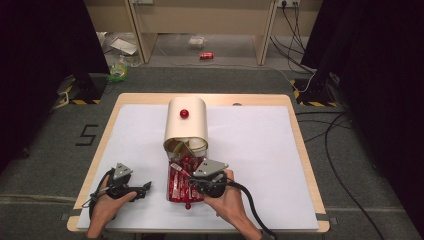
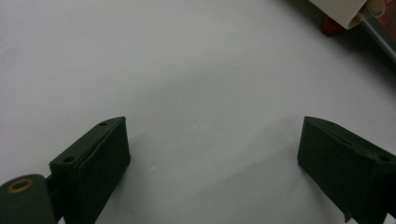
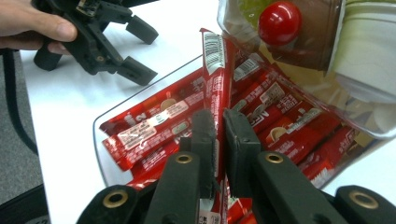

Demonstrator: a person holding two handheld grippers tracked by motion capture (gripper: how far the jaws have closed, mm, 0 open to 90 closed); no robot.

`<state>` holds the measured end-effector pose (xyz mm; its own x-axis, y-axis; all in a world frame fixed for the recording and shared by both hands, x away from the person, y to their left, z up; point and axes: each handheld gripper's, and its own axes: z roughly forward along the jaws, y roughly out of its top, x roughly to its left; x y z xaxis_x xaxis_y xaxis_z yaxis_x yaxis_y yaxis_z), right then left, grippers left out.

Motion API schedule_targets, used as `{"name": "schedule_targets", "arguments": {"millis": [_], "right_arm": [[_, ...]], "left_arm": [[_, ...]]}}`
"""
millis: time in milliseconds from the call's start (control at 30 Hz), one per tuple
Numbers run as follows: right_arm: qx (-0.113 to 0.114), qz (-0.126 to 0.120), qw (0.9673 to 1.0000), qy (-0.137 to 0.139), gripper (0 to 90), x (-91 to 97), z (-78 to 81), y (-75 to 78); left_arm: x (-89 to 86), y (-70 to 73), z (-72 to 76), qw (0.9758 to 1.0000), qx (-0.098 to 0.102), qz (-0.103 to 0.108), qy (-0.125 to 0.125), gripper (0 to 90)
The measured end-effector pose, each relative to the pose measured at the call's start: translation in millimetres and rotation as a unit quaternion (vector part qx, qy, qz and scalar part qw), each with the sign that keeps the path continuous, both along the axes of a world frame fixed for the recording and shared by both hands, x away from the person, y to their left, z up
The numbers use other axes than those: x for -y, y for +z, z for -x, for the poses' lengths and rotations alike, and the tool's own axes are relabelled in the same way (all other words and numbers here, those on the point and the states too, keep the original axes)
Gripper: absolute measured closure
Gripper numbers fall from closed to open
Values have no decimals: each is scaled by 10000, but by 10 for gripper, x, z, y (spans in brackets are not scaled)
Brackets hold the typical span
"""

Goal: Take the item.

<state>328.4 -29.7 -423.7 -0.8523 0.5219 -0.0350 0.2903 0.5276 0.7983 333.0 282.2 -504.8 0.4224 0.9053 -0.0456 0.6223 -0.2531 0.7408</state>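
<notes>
Right gripper pinches one red sachet over the clear tray

The right gripper [image 3: 219,135] has its jaws closed tight on a red stick sachet [image 3: 215,70], lifted upright above the clear tray [image 3: 105,122] of like sachets; barcode and white label print show, but the wording is too blurred to read. The left gripper [image 2: 212,154] rests wide open and empty on the white sheet [image 2: 187,70].

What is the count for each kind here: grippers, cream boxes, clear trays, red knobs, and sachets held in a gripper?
Grippers: 2, the left gripper and the right gripper
Cream box: 1
Clear tray: 1
Red knobs: 2, box knob and tray knob
Held sachet: 1
Total: 7
</notes>
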Motion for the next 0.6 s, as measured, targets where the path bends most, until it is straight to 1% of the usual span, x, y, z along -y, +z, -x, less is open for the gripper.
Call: {"name": "schedule_targets", "arguments": {"millis": [133,267,400,600], "right_arm": [[38,2,10000,42,838,56,46,32],[65,-51,9999,87,838,122,99,67],[148,-92,9998,75,838,233,140,129],[149,-177,9997,44,838,401,228,170]], "left_arm": [[0,0,0,10000,1,-2,-1,84],[0,0,0,10000,0,0,0,84],[0,0,0,10000,0,-3,0,84],[0,0,0,10000,2,-2,0,84]]}}
